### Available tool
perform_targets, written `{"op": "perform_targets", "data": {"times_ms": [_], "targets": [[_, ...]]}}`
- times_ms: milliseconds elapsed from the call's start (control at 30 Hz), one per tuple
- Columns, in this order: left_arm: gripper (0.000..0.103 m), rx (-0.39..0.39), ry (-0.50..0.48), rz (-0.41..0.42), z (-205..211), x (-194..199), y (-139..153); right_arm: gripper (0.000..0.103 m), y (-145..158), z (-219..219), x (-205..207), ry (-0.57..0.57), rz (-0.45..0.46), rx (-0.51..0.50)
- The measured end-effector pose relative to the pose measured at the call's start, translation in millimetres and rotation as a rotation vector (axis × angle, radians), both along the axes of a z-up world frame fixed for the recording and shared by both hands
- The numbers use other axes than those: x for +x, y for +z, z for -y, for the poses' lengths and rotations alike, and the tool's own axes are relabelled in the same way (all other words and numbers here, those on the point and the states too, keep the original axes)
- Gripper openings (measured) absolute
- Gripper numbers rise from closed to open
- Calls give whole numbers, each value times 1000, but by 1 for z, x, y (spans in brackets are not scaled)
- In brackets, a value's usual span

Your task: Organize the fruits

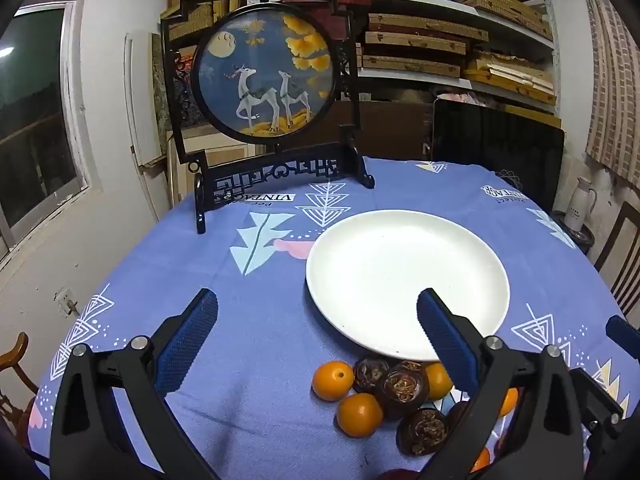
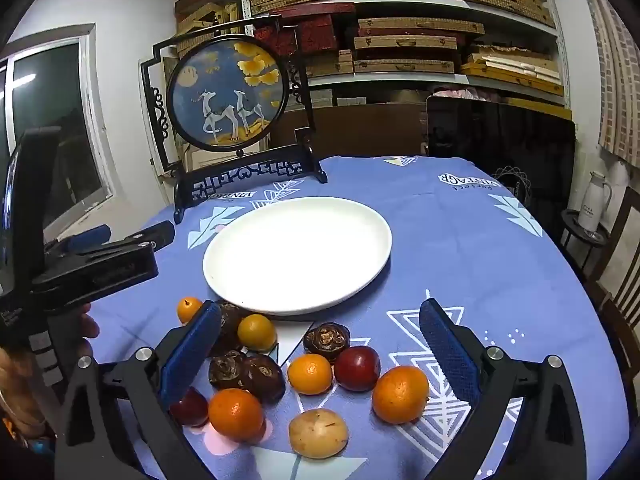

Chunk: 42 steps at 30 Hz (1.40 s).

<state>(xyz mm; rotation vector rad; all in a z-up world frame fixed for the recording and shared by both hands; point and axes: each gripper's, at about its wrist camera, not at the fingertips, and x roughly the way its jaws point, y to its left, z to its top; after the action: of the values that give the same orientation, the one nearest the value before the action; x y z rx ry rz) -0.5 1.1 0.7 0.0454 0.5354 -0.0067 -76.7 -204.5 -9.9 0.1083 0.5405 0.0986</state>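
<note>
An empty white plate [image 1: 404, 276] [image 2: 298, 254] lies on the blue tablecloth. Loose fruit lies in front of it: several small oranges [image 2: 400, 394] [image 1: 331, 380], dark brown water chestnuts [image 2: 326, 338] [image 1: 402, 388], a dark red fruit [image 2: 357, 368] and a tan round fruit [image 2: 318, 433]. My left gripper [image 1: 316, 320] is open and empty above the cloth at the plate's near-left rim; it shows at the left of the right wrist view [image 2: 120, 240]. My right gripper [image 2: 320, 338] is open and empty above the fruit pile.
A black-framed round deer screen [image 1: 266, 76] [image 2: 228, 96] stands at the table's far left. A dark panel [image 1: 498, 148] leans behind the table. Shelves of boxes [image 2: 400, 20] fill the back wall. A white jug [image 2: 596, 202] stands on a side stand at right.
</note>
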Motion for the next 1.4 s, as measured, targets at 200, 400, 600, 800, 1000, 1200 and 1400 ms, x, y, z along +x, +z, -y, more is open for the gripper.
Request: {"op": "perform_targets", "data": {"times_ms": [200, 400, 600, 800, 1000, 1200, 1400], "targets": [[98, 36, 9, 4, 3, -2, -2, 99, 0, -10, 2, -23, -2, -69], [98, 38, 49, -12, -3, 0, -13, 99, 4, -27, 11, -27, 16, -109], [98, 35, 64, -6, -11, -3, -10, 99, 7, -35, 18, -15, 12, -136], [98, 55, 77, -4, -11, -6, -14, 99, 7, -37, 23, -23, 13, -163], [98, 47, 79, -14, -8, -6, -15, 99, 7, -33, 25, -38, 8, -158], [98, 39, 60, -48, -3, -6, -18, 99, 6, -27, 29, -39, -10, -140], [98, 35, 61, -65, -3, -4, -19, 99, 4, -26, 33, -33, -22, -143]]}}
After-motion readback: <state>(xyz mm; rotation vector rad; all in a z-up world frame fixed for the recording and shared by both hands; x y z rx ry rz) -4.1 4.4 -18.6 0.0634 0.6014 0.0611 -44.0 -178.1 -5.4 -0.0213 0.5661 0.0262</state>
